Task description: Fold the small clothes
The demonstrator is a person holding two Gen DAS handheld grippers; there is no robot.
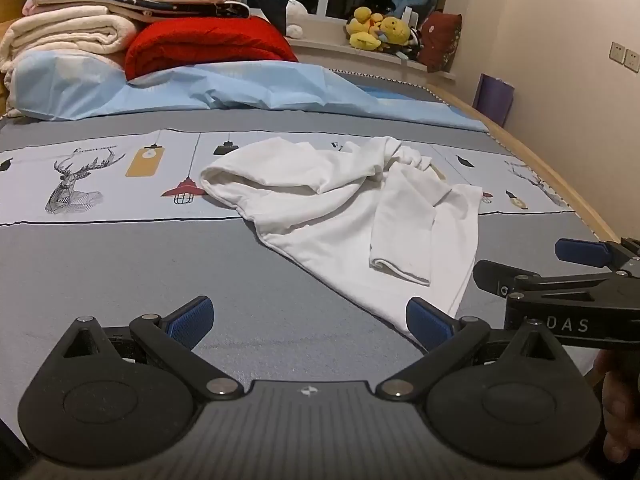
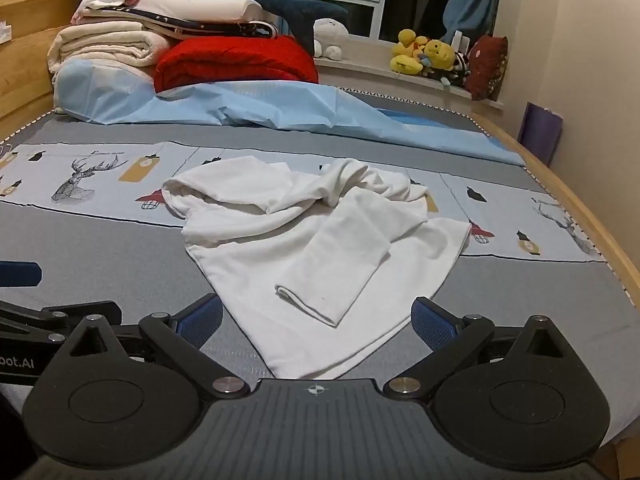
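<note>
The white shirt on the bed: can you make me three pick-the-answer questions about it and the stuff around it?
1. Where does the white shirt lie?
A. on the bed's grey cover
B. on the windowsill
C. on the red blanket

2. What colour are the plush ducks on the sill?
A. green
B. yellow
C. purple

3. How is the shirt now?
A. neatly folded
B. hanging up
C. crumpled, one sleeve laid across it

Answers: 1 A, it rests on the bed cover, before both grippers. 2 B, they are clearly yellow. 3 C, its top is bunched and nothing is squared up.
</note>
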